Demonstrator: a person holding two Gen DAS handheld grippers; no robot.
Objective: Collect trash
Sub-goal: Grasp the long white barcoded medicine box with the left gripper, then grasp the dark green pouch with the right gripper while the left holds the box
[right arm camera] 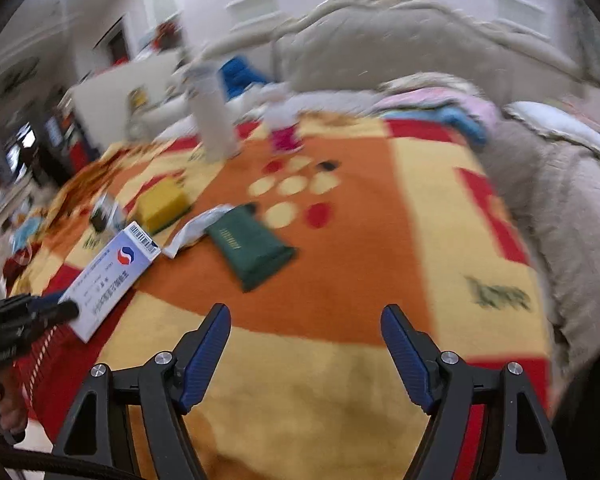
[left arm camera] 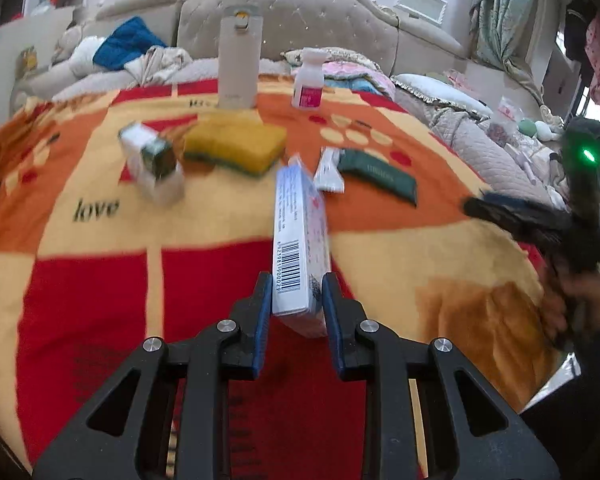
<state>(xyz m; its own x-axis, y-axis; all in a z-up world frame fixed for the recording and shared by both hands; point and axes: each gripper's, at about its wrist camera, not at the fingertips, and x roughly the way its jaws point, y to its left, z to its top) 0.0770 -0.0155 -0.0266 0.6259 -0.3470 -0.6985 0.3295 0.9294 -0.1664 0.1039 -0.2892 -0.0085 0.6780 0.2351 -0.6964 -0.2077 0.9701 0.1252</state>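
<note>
The left gripper (left arm camera: 296, 292) is clamped on a white box (left arm camera: 300, 248) with a barcode, pads pressing its two flat faces, the box standing on edge and reaching away from the fingers. Beyond it lie a white wrapper (left arm camera: 329, 171) and a green pouch (left arm camera: 378, 174) (touching each other), a yellow sponge (left arm camera: 234, 145) and a small carton (left arm camera: 152, 160). The right gripper (right arm camera: 306, 344) stands wide with nothing between its pads, the green pouch just ahead on the blanket (right arm camera: 340, 380).
</note>
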